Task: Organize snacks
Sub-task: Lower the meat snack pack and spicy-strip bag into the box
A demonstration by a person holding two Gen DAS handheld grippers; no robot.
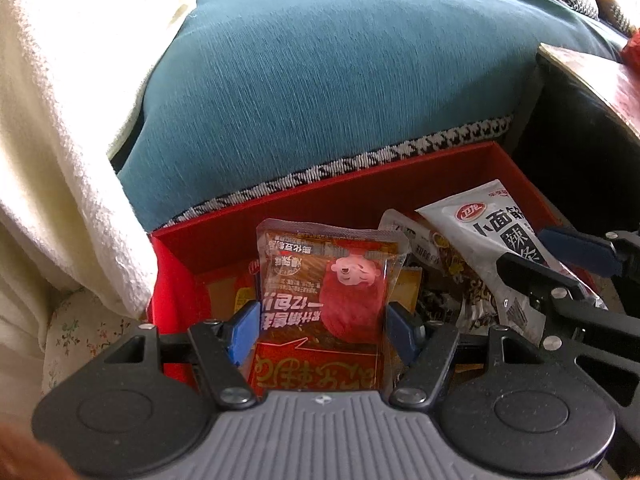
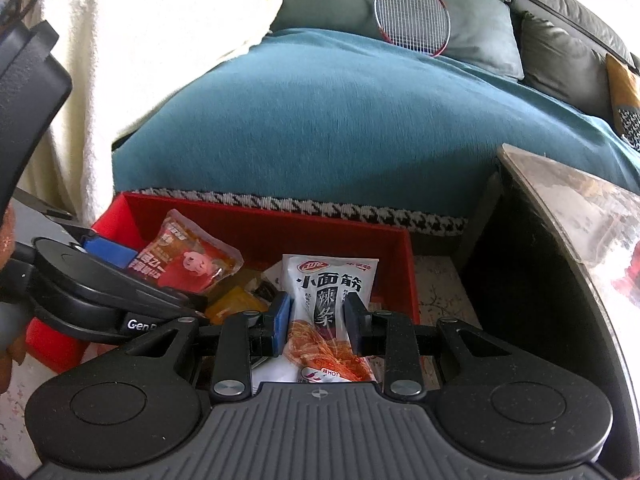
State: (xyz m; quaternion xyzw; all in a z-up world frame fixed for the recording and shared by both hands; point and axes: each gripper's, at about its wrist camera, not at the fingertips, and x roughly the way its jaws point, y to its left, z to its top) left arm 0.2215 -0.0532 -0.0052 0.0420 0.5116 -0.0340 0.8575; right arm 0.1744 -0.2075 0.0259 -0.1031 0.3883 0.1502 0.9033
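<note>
Both hands are over the red box (image 2: pixel 256 236) that sits on the floor against the front of the teal-covered sofa (image 2: pixel 340 128), and each pair of tongs has a packet in it. The left tongs (image 1: pixel 320 330) are clamped on the orange-red snack packet with the cartoon face (image 1: pixel 332 280), one blue pad pressed to each side edge, the packet standing up between them above the box. The right tongs (image 2: pixel 316 322) are drawn in narrow on the white spicy-strip packet (image 2: pixel 328 304), squeezing it at its waist so the top stands upright over the box's right half.

Under and between the two held packets the box already has several things in it: a yellow packet (image 2: pixel 234 304) lying low in the middle, and a dark patterned wrapper (image 1: pixel 452 280) partly covered by the white one. So I'd say the job is well under way, with the box part filled and two more packets on the point of going in, or possibly being lifted out to be re-laid; I can't tell which from here.

What looks left: these two packets need setting down flat, and the pile inside is jumbled rather than lined up. A dark counter (image 2: pixel 560 216) stands just to the right with something red at its far edge, too blurred to name
</note>
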